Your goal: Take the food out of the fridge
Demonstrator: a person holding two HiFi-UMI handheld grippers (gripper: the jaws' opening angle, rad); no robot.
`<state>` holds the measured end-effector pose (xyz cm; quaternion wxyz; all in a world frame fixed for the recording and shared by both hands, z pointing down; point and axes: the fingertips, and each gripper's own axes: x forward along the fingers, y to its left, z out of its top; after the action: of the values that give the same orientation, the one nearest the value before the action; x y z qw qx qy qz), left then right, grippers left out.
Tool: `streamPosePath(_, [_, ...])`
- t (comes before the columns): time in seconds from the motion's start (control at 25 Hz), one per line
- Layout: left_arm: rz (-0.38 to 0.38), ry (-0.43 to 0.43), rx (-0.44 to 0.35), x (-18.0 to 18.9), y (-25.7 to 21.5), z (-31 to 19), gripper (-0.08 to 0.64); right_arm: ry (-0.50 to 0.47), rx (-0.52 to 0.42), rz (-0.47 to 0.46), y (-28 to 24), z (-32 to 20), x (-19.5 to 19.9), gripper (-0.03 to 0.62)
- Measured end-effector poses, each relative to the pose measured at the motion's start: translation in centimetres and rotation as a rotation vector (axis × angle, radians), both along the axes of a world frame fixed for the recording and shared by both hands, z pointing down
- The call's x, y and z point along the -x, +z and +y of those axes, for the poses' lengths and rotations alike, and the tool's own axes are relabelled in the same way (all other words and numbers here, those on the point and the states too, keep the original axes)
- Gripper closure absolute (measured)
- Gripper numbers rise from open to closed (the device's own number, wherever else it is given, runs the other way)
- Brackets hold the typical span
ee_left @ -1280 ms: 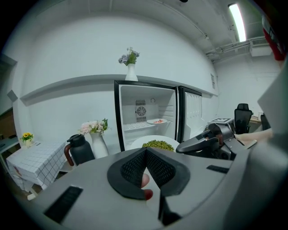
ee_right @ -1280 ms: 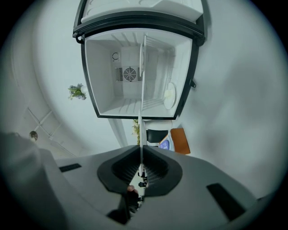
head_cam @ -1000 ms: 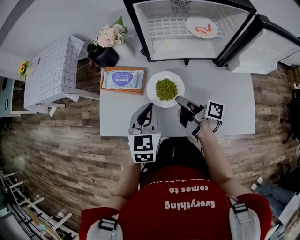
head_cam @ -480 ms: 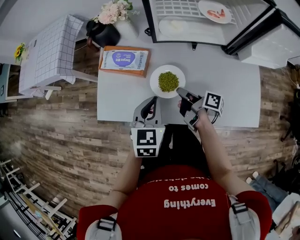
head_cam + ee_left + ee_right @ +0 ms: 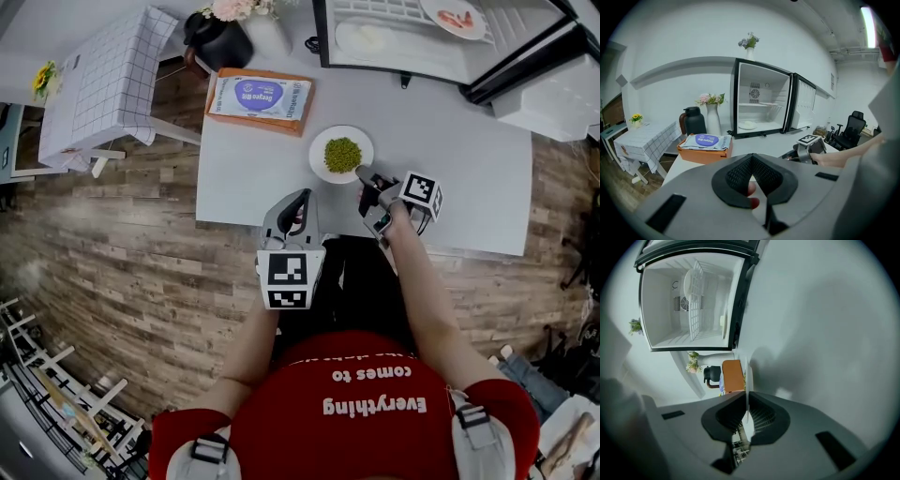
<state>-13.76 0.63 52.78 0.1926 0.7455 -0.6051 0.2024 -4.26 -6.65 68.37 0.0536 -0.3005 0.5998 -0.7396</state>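
Note:
A white plate of green peas [image 5: 341,154] is low over the grey table [image 5: 253,169], near its front edge; whether it rests on the table I cannot tell. My right gripper [image 5: 364,180] is shut on the plate's near rim. In the right gripper view that rim [image 5: 747,373] runs edge-on between the pads. My left gripper [image 5: 298,202] hovers shut and empty at the table's front edge, left of the plate. The open fridge [image 5: 412,37] at the table's far side holds a plate of red food [image 5: 459,17] and a pale plate [image 5: 367,37].
An orange tray with a blue packet [image 5: 261,97] lies at the table's far left. A black jug [image 5: 217,39] and a flower vase stand behind it. The fridge door [image 5: 548,89] hangs open at the right. A small checked-cloth table [image 5: 103,80] stands to the left.
The right gripper has come down and towards me with the pea plate, from mid-air to table level. The left gripper has sunk a little too.

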Motion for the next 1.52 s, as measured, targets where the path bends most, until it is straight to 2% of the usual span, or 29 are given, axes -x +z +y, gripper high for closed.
streamPosePath(0.24, [0.002,0.008,-0.001,0.1,0.1,0.6,0.56,0.019,0.03,0.03,1.5,-0.3,0.8,0.566])
streamPosePath(0.48, [0.034,-0.001,-0.017,0.3,0.4,0.6,0.56,-0.037,0.049,0.239,3.4,-0.3,0.5,0.563])
streamPosePath(0.76, [0.035,-0.003,-0.043,0.9,-0.3,0.4,0.56,-0.074,0.113,0.375,4.5,-0.1,0.6,0.548])
streamPosePath(0.92, [0.04,-0.01,-0.058,1.2,-0.9,0.4,0.56,-0.168,0.102,0.507,4.2,-0.2,0.7,0.526])
streamPosePath(1.08, [0.043,-0.022,-0.076,1.6,-1.5,0.4,0.56,-0.289,0.047,0.669,3.9,0.0,0.7,0.502])
streamPosePath(1.2, [0.048,-0.029,-0.09,1.9,-1.7,0.3,0.56,-0.376,0.002,0.75,3.8,0.0,0.9,0.486])
streamPosePath(1.36, [0.051,-0.037,-0.097,2.4,-1.8,0.1,0.56,-0.402,-0.079,0.853,2.1,-0.6,-0.1,0.486])
streamPosePath(1.44, [0.052,-0.04,-0.101,2.7,-1.9,-0.1,0.56,-0.419,-0.145,0.904,0.6,-0.8,-0.7,0.488])
streamPosePath(1.52, [0.052,-0.041,-0.108,2.9,-2.0,-0.4,0.56,-0.445,-0.231,0.916,-1.1,-1.1,-0.8,0.499])
